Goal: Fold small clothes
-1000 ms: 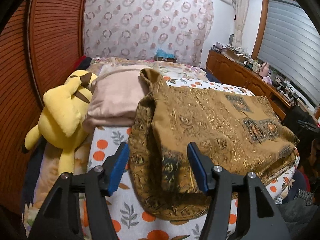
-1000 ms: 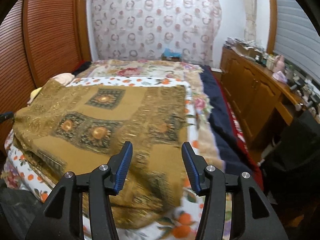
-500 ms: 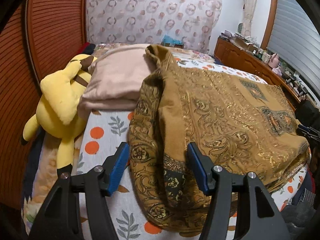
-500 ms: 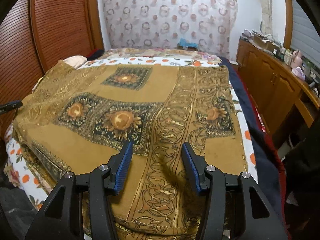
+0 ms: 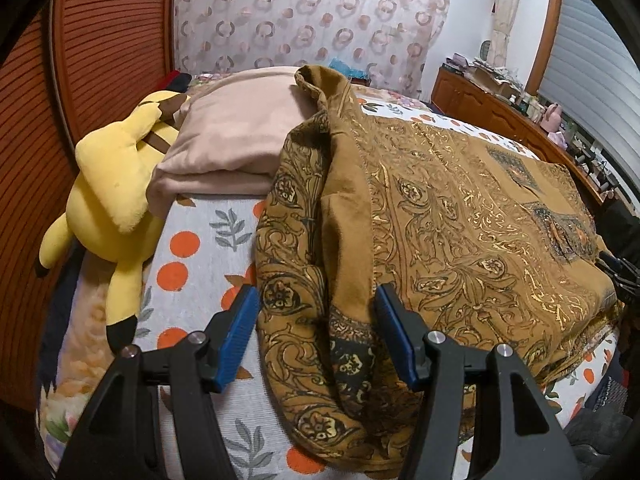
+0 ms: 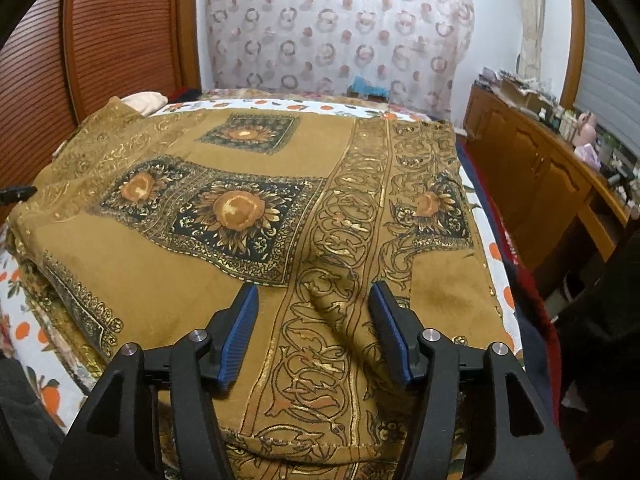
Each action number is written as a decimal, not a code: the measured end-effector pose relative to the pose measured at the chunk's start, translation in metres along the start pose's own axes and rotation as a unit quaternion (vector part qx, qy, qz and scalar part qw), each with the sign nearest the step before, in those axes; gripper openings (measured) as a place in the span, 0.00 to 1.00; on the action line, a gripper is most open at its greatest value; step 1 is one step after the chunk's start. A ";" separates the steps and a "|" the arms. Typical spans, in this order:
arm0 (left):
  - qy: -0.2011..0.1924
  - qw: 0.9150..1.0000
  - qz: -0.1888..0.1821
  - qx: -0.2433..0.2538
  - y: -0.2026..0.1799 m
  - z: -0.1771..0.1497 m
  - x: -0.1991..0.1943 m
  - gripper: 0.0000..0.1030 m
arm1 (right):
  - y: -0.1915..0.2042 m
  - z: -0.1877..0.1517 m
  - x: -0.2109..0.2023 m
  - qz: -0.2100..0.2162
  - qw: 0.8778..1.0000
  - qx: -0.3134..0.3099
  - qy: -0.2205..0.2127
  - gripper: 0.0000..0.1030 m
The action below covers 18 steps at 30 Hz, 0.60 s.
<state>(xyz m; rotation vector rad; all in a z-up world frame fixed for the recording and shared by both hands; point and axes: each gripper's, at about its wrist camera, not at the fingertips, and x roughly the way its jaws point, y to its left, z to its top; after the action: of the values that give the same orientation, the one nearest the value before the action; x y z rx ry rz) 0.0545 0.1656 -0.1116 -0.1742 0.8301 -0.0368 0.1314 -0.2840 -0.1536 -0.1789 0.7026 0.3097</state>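
Bed (image 5: 192, 280), orange-dot sheet; brown cloth (image 6: 240, 280) spread; both jaws released, right just widened.

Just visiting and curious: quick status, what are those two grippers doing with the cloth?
Left gripper open over rumpled edge of brown patterned cloth. Right gripper open, jaws just widened. Pikachu plush alongside, clear.

Lighting: I am seeing even, warm indoor light; gold print glinting on the brown cloth (image 5: 460, 220); beyond it, fisheye edges bending, corners darkening.
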 end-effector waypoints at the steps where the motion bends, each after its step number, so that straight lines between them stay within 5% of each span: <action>1: 0.000 1.000 -0.003 -0.004 0.001 0.000 0.001 0.58 | -0.001 -0.001 0.000 0.002 1.000 0.003 -0.002 0.60; 11: -0.006 1.000 -0.015 -0.019 0.007 0.006 0.005 0.58 | -0.001 -0.004 -0.001 0.000 1.000 0.006 -0.014 0.61; 18: -0.002 1.000 -0.016 -0.007 0.004 0.007 0.006 0.49 | 0.000 -0.005 -0.003 -0.007 1.000 0.009 -0.021 0.61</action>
<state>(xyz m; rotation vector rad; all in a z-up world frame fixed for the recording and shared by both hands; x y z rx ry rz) 0.0635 0.1701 -0.1121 -0.2003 0.8233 -0.0601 0.1266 -0.2856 -0.1556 -0.1608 0.6625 0.2924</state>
